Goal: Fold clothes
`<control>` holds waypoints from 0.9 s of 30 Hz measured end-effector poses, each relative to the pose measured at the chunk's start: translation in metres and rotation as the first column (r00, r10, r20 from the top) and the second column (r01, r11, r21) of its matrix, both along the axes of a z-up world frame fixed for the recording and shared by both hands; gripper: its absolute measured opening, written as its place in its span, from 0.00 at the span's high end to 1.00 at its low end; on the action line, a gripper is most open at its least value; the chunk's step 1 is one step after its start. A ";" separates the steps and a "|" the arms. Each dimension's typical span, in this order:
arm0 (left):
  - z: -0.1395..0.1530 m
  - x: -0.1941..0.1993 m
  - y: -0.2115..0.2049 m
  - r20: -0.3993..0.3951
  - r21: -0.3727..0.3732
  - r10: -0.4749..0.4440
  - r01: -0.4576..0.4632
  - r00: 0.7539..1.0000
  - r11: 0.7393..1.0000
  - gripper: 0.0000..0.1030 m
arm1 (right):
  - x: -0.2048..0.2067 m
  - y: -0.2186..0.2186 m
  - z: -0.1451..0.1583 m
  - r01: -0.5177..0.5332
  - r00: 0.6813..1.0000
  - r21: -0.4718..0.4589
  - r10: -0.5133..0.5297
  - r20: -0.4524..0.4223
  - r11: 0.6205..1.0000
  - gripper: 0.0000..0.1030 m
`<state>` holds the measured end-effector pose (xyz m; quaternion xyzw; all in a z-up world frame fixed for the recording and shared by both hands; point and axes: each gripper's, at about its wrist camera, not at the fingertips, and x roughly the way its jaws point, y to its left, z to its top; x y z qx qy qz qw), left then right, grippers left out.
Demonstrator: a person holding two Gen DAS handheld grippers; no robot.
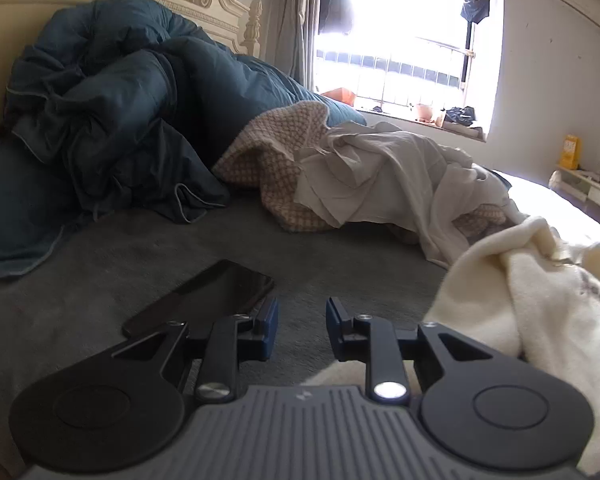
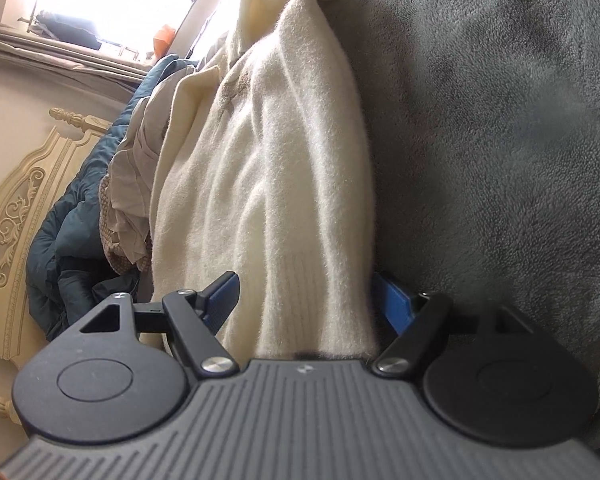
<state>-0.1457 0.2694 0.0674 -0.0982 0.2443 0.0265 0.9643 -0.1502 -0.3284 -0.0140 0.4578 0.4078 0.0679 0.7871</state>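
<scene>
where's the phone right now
In the left wrist view, the black phone lies flat on the grey bed cover, just beyond the left gripper, left of the cream sweater.

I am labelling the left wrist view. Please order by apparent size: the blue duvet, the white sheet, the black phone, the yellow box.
1. blue duvet
2. white sheet
3. black phone, though it lies close to the camera, so it looks bigger
4. yellow box, far away, so its true size is unsure

cream sweater [image 2: 268,184] | fuzzy knit (ribbed hem nearest) | rumpled, unfolded | lying on grey bed cover [image 2: 500,120]
</scene>
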 end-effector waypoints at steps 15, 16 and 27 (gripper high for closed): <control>-0.073 -0.010 -0.129 -0.146 -0.366 -0.442 0.367 0.885 0.855 0.50 | 0.001 0.018 0.000 -0.033 0.997 -0.145 0.042 0.063 0.989 0.52; -0.078 -0.009 -0.134 -0.158 -0.364 -0.434 0.356 0.887 0.861 0.51 | 0.000 0.019 0.001 -0.044 0.996 -0.167 0.056 0.070 0.985 0.63; -0.051 -0.030 -0.137 -0.062 -0.455 -0.456 0.382 0.888 0.805 0.93 | -0.023 -0.018 0.039 -0.032 0.973 -0.203 0.077 0.219 0.979 0.91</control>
